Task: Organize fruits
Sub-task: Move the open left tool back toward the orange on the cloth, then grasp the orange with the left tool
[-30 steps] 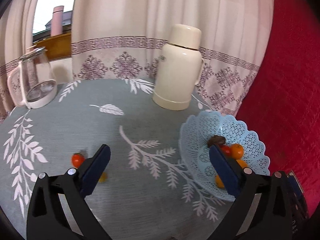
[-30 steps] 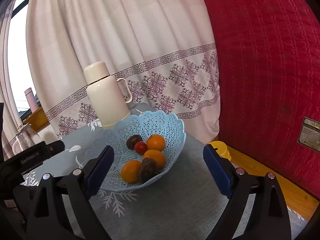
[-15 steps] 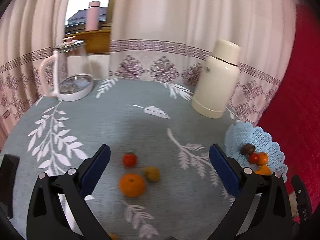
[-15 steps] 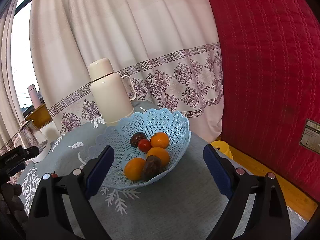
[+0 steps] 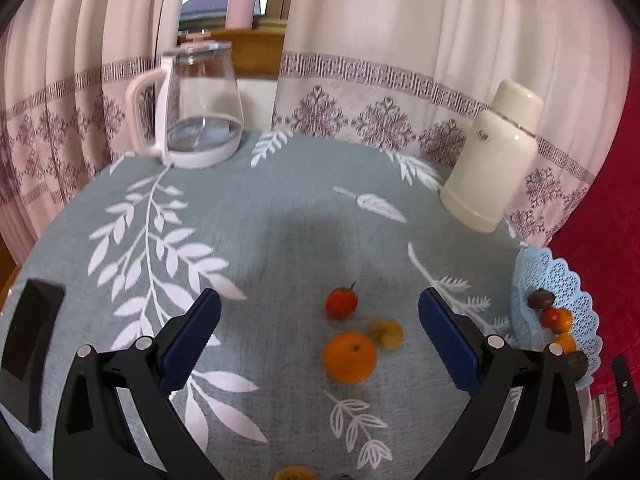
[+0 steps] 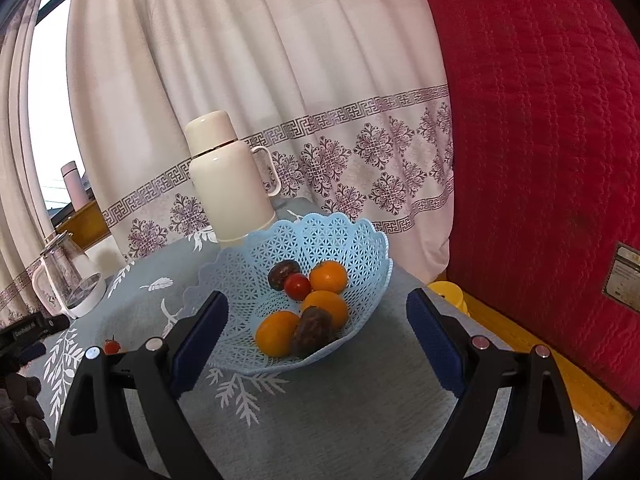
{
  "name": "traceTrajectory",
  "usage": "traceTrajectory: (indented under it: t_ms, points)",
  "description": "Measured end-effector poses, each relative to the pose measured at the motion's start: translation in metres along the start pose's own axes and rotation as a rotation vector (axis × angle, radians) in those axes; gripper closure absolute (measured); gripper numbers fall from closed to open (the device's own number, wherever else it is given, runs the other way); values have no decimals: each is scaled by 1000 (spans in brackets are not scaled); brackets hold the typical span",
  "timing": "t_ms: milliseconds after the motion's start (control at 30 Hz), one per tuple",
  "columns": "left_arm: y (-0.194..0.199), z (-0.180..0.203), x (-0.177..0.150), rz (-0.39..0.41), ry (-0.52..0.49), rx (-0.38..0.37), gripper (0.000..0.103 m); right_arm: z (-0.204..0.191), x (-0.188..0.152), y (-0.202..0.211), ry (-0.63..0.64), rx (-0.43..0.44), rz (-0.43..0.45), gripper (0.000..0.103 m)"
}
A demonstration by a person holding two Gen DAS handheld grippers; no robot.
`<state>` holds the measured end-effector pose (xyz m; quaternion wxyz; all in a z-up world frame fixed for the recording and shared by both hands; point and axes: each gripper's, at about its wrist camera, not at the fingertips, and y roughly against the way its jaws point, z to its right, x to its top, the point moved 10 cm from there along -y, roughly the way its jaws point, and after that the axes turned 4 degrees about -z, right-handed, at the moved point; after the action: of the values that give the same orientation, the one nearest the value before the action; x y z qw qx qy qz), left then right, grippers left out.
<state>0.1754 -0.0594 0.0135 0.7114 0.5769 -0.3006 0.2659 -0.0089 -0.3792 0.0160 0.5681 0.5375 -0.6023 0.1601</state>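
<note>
The round table (image 5: 280, 208) under its grey-blue leaf-print cloth fills most of my left view. At the upper left of that frame stands a glass kettle (image 5: 200, 108) with a pale handle, and at the upper right a cream thermos (image 5: 496, 156). The blue lattice basket (image 6: 320, 240) sits in the centre of my right view, holding three oranges, a small red tomato and two dark brown fruits; in the left view it is at the right edge. My left gripper (image 5: 319, 344) is released, its jaws wide apart with nothing pressed between them; in the gap, on the cloth, lie an orange (image 5: 349, 357), just above it a small red tomato (image 5: 340, 303), and beside the orange a blurred yellowish fruit (image 5: 386, 333). My right gripper (image 6: 317, 336) is released as well, its blue pads spread to either side of the basket's near rim, gripping nothing.
</note>
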Motion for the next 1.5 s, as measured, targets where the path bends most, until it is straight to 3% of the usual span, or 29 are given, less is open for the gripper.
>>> traceTrajectory:
  t_ms: [233, 500, 700, 833, 1200, 1300, 1500]
  points:
    - [-25, 8, -22, -88, -46, 10, 3, -1, 0, -1, 5, 5, -6, 13]
    - [-42, 8, -32, -131, -89, 41, 4, -12, -3, -3, 32, 47, -21, 13]
    - [-53, 12, -39, -172, -135, 65, 22, -42, -12, -1, 136, 121, -38, 13]
    - [-56, 18, -42, -181, -138, 34, 32, -43, -14, -2, 136, 127, -49, 13]
    - [-64, 23, -55, -231, -125, -23, 46, -42, -15, -6, 136, 127, -61, 13]
    - [-63, 27, -54, -227, -122, -56, 61, -42, -15, -6, 136, 127, -62, 13]
    - [-57, 27, -54, -220, -109, -76, 61, -41, -16, -6, 136, 126, -62, 13]
